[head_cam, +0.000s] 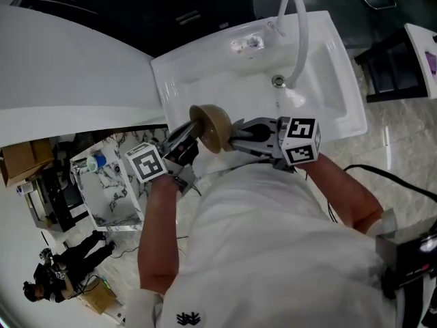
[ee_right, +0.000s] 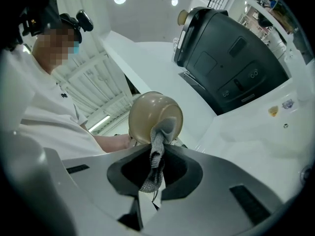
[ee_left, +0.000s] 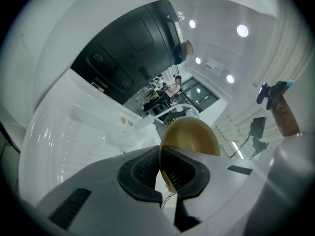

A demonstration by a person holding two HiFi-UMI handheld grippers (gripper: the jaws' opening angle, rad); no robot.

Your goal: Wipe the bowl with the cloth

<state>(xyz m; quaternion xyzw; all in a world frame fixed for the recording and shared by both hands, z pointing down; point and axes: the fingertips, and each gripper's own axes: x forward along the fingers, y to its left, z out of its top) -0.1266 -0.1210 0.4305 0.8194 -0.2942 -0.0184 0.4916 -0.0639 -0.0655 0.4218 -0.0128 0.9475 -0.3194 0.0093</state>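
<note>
Head view: at centre frame, above the near edge of the white sink [head_cam: 328, 67], the brown bowl [head_cam: 210, 127] is hanging on edge between the left tongs [head_cam: 184, 143] and right tongs [head_cam: 239, 137].

Left gripper view: the left tongs [ee_left: 165, 170] are clamping the bowl's [ee_left: 194, 136] rim, and its hollow is facing this side.

Right gripper view: the right tongs [ee_right: 155, 173] are pinching the grey cloth [ee_right: 156, 156]. Its tip is touching the bowl's [ee_right: 150, 113] rounded outside straight ahead. Wiping the hollow is probably going to require turning the bowl.

Head view dim; ceiling spots [ee_left: 241, 30] glare; strong fisheye warp w/ dark vignette edges.
</note>
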